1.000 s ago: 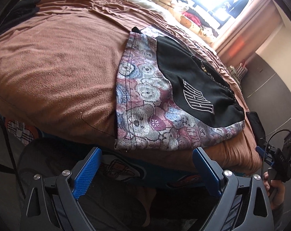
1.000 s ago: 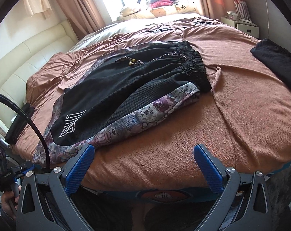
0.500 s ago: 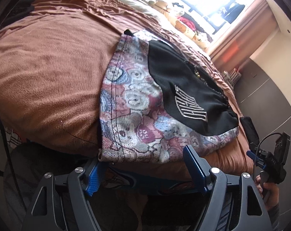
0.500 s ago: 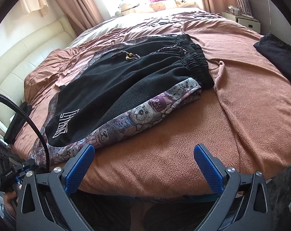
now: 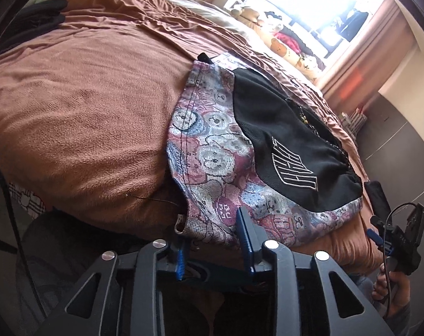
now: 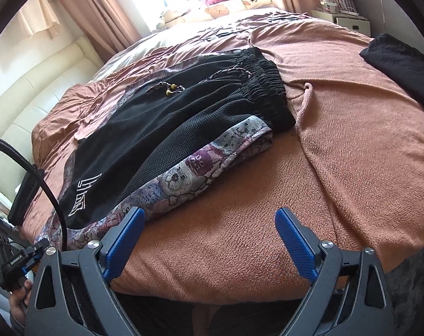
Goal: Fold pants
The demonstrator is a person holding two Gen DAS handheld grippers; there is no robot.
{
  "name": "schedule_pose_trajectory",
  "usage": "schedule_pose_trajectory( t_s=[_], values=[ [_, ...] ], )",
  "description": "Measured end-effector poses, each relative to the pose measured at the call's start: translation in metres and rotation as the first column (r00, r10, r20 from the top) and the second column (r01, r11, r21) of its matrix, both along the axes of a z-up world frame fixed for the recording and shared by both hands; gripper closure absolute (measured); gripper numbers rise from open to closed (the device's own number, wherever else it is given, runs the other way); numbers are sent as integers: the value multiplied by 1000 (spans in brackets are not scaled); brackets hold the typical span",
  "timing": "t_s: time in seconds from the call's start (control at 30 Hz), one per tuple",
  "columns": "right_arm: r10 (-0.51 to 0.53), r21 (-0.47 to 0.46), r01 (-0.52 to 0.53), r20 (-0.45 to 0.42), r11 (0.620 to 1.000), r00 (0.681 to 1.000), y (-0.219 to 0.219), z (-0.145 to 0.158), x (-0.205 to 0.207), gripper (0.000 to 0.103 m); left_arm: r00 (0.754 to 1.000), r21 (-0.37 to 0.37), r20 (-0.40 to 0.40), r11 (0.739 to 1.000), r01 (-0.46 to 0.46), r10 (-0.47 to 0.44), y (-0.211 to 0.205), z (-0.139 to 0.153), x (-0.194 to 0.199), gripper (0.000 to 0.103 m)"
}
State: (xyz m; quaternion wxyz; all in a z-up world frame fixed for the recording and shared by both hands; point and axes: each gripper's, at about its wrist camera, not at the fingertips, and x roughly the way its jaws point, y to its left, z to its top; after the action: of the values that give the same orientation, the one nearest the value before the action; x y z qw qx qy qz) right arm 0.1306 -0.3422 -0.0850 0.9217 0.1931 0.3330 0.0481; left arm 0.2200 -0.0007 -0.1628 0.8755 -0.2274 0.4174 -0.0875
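We see the pants [image 5: 240,162] lying flat near the front edge of the bed [image 5: 80,106], patterned leg hem toward the left claw, black waistband [image 6: 265,89] at the far end nearer the right side.

Left claw [image 5: 212,240]: jaws closing, with the hem corner of the pants between them at the bed edge. We cannot tell whether the pads already press the cloth; the left finger is mostly hidden under the hem.

Right claw [image 6: 209,240]: wide apart and just starting to close, over bare blanket beside the pants' long side edge. Nothing between the jaws; its left finger [image 6: 125,240] sits just beside the patterned edge.

Risks, as we judge them:
- Left jaws may catch the blanket along with the hem, since the corner hangs right at the mattress edge; a lift would then drag bedding.
- Only the top layer may be pinched, so the pants would open up rather than fold.
- Right claw closing where it stands would grab blanket, not pants.
- The drawstring beads [image 6: 170,91] lie loose and could end up bunched inside the fold.
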Motion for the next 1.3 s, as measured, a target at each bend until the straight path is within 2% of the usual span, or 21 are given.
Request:
schedule_pose_trajectory(
  t_s=[0.07, 0.27, 0.3, 0.43, 0.67, 0.73, 0.77, 0.8, 0.9, 1.07, 1.3],
  values=[
    [3, 17, -3, -3, 1000, 1000, -5, -2, 7, 19, 1000, 10, 1, 1000, 5, -5, -1, 1, 1, 84],
    [1, 128, 3, -31, 992, 1000, -22, -12, 37, 29, 1000, 33, 3, 999, 8, -8, -7, 7, 3, 86],
    [-46, 139, 52, -44, 989, 998, -24, -14, 41, 29, 1000, 48, -1, 999, 6, -6, -8, 7, 4, 86],
    [-33, 176, 40, -41, 984, 999, -27, -17, 55, 29, 1000, 71, -13, 998, -1, 2, -10, 7, 7, 86],
    [-37, 168, 43, -38, 985, 999, -27, -22, 72, 30, 999, 39, -16, 999, -30, 31, -8, 0, 9, 88],
    [-54, 157, 59, -36, 986, 998, -28, -22, 76, 49, 999, 31, -10, 999, -44, 44, -5, 3, 9, 95],
    [-55, 151, 61, -42, 987, 998, -27, -21, 76, 71, 999, 28, -2, 998, -48, 48, -4, 5, 8, 96],
    [-42, 159, 50, -48, 986, 998, -29, -21, 78, 81, 999, 27, 9, 998, -51, 51, -3, 9, 8, 96],
    [-40, 174, 41, -13, 984, 999, -30, -16, 73, 93, 997, 25, 46, 998, -55, 54, -2, 21, 9, 97],
    [-45, 176, 33, 63, 984, 997, -31, -1, 61, 97, 993, 7, 94, 998, -67, 66, 0, 43, 20, 98],
    [-57, 190, 36, 107, 981, 993, -37, 13, 54, 99, 983, -16, 171, 997, -70, 72, 3, 80, 44, 98]
  ],
)
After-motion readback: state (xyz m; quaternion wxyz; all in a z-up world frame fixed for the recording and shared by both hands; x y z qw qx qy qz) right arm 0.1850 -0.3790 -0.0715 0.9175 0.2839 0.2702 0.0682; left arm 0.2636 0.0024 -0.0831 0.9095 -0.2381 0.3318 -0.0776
